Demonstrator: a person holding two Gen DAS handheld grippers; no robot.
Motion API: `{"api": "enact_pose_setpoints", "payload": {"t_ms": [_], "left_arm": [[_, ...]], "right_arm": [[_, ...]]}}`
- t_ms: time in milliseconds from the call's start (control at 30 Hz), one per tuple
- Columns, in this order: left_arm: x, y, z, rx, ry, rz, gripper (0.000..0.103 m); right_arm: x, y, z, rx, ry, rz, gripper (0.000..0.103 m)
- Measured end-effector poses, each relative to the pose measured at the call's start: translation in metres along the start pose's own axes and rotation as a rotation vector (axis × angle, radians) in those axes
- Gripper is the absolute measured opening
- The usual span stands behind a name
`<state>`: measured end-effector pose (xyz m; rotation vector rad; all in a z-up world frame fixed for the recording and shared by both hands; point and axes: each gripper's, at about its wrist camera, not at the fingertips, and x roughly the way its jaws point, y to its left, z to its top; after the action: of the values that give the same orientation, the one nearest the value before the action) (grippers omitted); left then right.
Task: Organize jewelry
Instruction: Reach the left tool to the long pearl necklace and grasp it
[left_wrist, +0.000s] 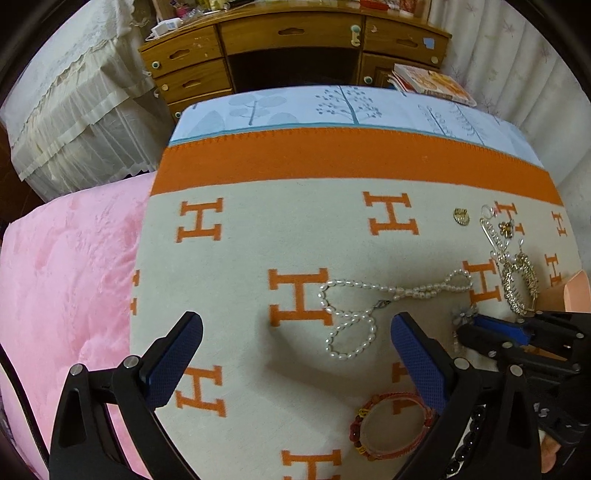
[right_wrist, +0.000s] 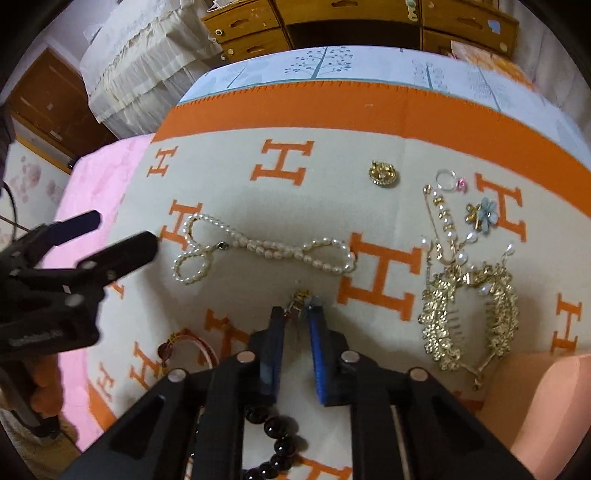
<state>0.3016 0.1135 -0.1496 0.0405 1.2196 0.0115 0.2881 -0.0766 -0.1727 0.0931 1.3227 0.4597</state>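
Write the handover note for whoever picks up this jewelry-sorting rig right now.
Left tool: open, empty, over the pearl necklace.
Right tool: jaws nearly closed on a small gold-and-flower piece; the grip looks made, no lift seen.
On the blanket: gold brooch, clear ring, flower pin, gold hair comb, red bracelet, black bead bracelet.
Done: nothing visibly sorted.
Left: everything; pink container at right.
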Motion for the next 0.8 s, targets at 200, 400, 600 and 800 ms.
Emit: {"api": "enact_pose_setpoints", "payload": {"t_ms": [200,400,600,800], "left_arm": [[0.026,-0.008,0.003,-0.041,0.110,-0.044,0.074],[0.041,-0.021,0.007,-0.048,0.177,-0.051,0.060],[0.047,-0.026,0.015,-0.093,0.200,-0.035,0.059],[0.044,-0.027,0.021,-0.102,0.185,-0.035,0.004]], "right_arm": [[-0.012,-0.023,-0.005,0.056,-0.026,0.039,0.011],[-0.027,-0.035,-0.014,0.095,-0.062,0.077,0.011],[-0.033,-0.035,-0.023,0.088,-0.090,0.086,0.011],[-0.038,-0.041,-0.039,0.076,-0.091,0.099,0.011]]}}
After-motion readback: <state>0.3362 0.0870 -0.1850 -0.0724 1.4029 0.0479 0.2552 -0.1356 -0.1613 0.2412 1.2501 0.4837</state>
